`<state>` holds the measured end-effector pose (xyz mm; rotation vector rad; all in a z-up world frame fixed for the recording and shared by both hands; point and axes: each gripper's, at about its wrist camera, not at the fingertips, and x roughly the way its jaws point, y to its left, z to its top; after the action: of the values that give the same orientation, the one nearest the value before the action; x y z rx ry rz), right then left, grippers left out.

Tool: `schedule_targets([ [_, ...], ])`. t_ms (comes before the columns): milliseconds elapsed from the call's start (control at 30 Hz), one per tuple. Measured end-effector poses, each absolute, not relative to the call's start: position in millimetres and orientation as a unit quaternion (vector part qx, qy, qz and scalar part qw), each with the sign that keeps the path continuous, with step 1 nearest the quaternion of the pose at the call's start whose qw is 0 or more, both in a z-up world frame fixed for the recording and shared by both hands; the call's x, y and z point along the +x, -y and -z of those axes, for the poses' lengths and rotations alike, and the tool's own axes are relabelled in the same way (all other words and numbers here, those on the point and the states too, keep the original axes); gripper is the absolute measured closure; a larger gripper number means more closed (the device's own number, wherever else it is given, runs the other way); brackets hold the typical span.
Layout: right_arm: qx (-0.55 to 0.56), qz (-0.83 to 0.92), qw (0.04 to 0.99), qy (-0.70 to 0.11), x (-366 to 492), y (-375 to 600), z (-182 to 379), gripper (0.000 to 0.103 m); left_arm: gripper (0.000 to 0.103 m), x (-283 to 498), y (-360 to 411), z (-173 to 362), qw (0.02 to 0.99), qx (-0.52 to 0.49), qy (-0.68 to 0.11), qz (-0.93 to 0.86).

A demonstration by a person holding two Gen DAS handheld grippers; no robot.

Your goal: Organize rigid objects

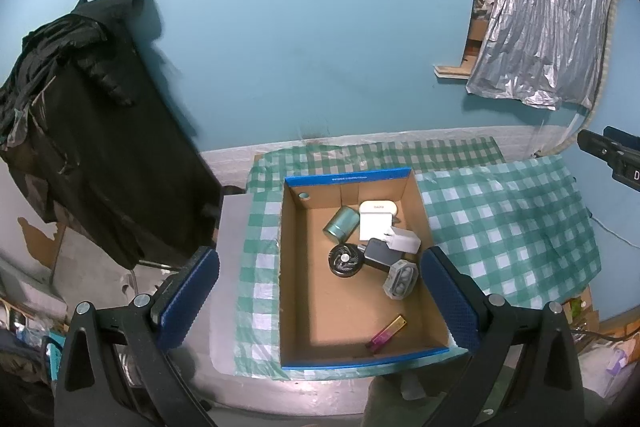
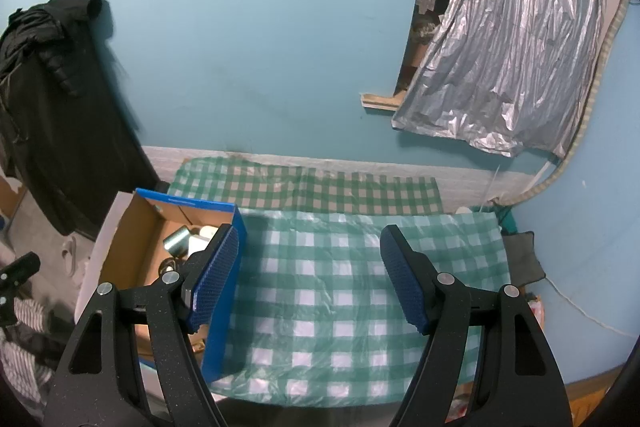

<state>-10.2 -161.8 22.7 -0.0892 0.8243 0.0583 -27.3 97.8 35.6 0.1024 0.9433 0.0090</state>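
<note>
Rigid objects are seen gathered inside a cardboard box (image 1: 304, 307) with blue edging, which lies between and beyond the fingers of the left gripper (image 1: 320, 301). From the left wrist view the contents are laid out plainly: a teal metallic cylinder (image 1: 341, 223) on its side, a white case (image 1: 376, 217) beside it, a white charger (image 1: 404, 238), a dark rectangular block (image 1: 376, 254), a round black fan-like item (image 1: 345, 260), a grey case (image 1: 401, 280) close to the right finger, and a gold and pink bar (image 1: 387, 333) alone near the box's near wall. What the dark block is cannot be told, and the print on the white case is too small to be read.

Both left fingers (image 1: 188, 301) are held wide apart with nothing between the pads; the box is merely framed by them.

In the right wrist view the same box (image 2: 224, 291) is largely hidden behind the left-hand finger (image 2: 214, 277) of the right gripper (image 2: 310, 279), so only the cylinder (image 2: 177, 239) and a sliver of white are made out. Those fingers are likewise spread apart, empty, above a green checked cloth (image 2: 340, 307). That cloth's bare stretch is shown far more fully here than in the left wrist view.

A black part of the right gripper (image 1: 612, 157) is cut off at the edge of the left wrist view. Dark clothing (image 1: 80, 131) and a crumpled silver sheet (image 1: 540, 19) are seen against the blue wall (image 1: 300, 27).
</note>
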Motion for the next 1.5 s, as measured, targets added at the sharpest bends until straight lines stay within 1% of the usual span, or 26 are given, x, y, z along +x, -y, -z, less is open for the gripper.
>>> schedule_targets([
  [1500,-0.043,-0.022,0.914,-0.404,-3.1,162.1,-22.4,0.030,0.001,-10.5,-91.7,-32.9,0.888,0.060,-0.457,0.003],
])
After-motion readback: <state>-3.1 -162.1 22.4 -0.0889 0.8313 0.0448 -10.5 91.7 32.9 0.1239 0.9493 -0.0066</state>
